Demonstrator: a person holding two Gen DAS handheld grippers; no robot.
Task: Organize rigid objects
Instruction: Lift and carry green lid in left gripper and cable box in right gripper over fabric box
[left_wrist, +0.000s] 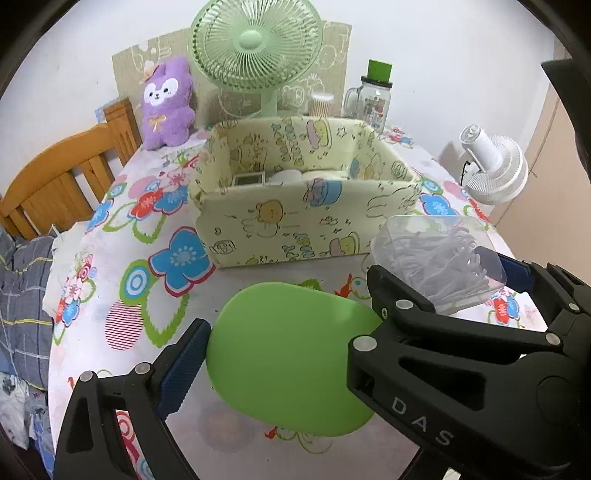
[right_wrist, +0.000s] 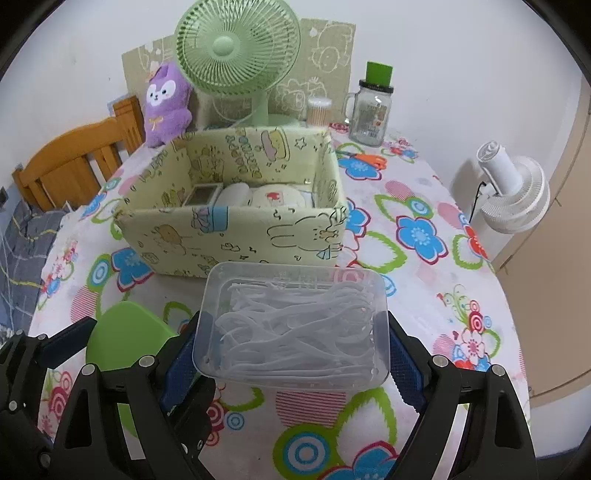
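Note:
A flat green oval case sits between the fingers of my left gripper, which is shut on it just above the table. My right gripper is shut on a clear plastic box of white floss picks, held over the table in front of the box. That clear box and the right gripper's black jaws show at the right of the left wrist view. The green case shows at lower left of the right wrist view. A pale yellow cartoon-print storage box stands open ahead, holding several small items.
A green desk fan, a purple plush, a glass jar with green lid and a cotton-swab tub stand behind the box. A white fan is at the right edge. A wooden chair is at left.

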